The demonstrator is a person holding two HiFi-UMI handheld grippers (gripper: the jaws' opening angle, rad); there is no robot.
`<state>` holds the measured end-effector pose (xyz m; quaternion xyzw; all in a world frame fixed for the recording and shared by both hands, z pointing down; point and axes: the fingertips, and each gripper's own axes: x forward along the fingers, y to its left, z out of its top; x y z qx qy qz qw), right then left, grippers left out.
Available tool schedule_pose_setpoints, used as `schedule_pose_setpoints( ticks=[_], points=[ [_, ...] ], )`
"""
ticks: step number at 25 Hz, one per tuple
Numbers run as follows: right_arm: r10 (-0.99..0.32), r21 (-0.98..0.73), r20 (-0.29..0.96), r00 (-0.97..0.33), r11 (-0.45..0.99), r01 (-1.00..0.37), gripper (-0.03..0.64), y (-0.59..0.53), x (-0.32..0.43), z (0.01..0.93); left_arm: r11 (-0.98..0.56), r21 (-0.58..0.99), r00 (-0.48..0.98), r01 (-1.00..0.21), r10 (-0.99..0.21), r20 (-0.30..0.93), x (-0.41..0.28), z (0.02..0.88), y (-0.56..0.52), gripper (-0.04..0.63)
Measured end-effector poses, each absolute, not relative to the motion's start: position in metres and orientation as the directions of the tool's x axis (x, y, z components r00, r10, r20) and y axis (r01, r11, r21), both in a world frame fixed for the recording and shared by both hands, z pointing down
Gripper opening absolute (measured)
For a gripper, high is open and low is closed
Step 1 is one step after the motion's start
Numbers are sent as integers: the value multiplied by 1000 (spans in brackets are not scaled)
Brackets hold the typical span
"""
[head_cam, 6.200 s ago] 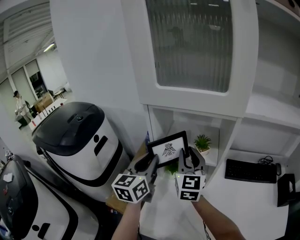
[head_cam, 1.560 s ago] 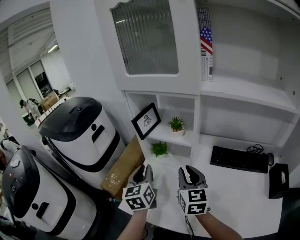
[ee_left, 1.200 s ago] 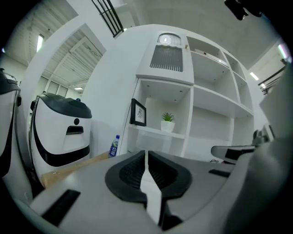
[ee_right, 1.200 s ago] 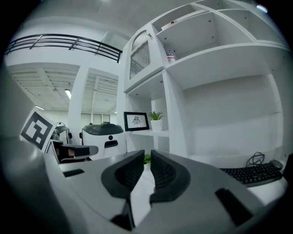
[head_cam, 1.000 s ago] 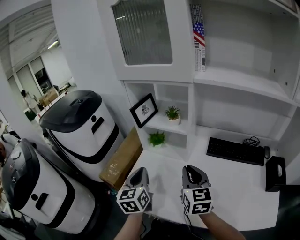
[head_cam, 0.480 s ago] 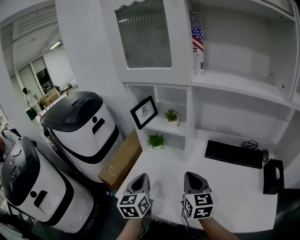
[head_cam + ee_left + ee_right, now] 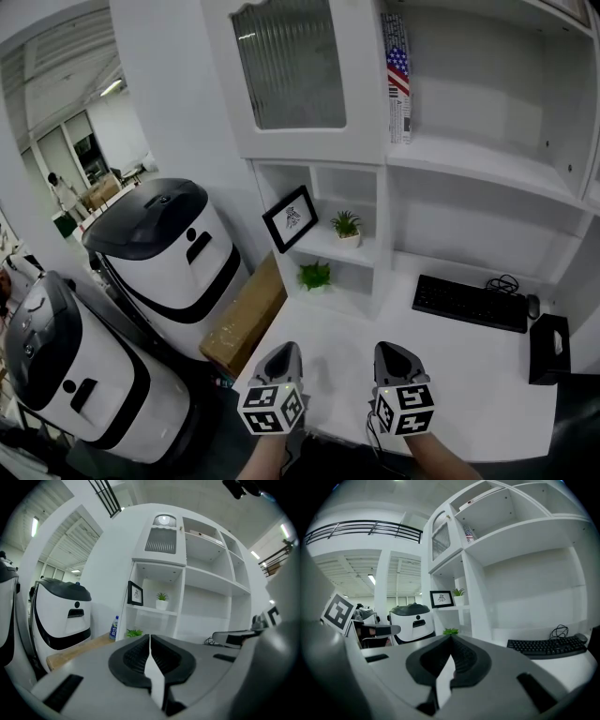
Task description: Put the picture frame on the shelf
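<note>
Far left, off the desk: big white-and-black machines, w/ a cardboard box lying btwn them and the desk's left edge. A bottle w/ a blue label shows by the box in my left gripper view only; just where it stands I can't tell.

The picture frame is up on the small shelf. It stands upright at the shelf's left end, black border, white mat, turned at an angle toward the room. At the same shelf's right end is a small potted plant in a white pot, apart from the frame. Under that shelf, at the desk's back left corner, sits a low green plant.

My left gripper hangs over the desk nr its front edge, left of centre. Its jaws are pressed together w/ nothing btwn them. My right gripper is beside it nr the same front edge, jaws likewise together and empty. Both are well apart from the frame.

On the right half, a black keyboard lies along the desk's back edge. A mouse is at the keyboard's right end, and a black box sits at the desk's right edge. Higher up, a book w/ a flag spine stands at the left end of the wide upper shelf.
</note>
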<state>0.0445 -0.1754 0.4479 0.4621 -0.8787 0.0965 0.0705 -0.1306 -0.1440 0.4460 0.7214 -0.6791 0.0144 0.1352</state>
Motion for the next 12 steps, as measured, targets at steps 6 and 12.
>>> schedule_pose_setpoints(
  ticks=[6, 12],
  points=[
    [-782, -108, 223, -582, 574, -812, 0, -175, 38, 449, -30, 159, 65, -987, -974, 218, -135, 446, -145, 20],
    [-778, -127, 213, -591, 578, -806, 0, -173, 38, 448, -41, 140, 72, -989, -972, 225, -129, 447, -147, 20]
  ],
)
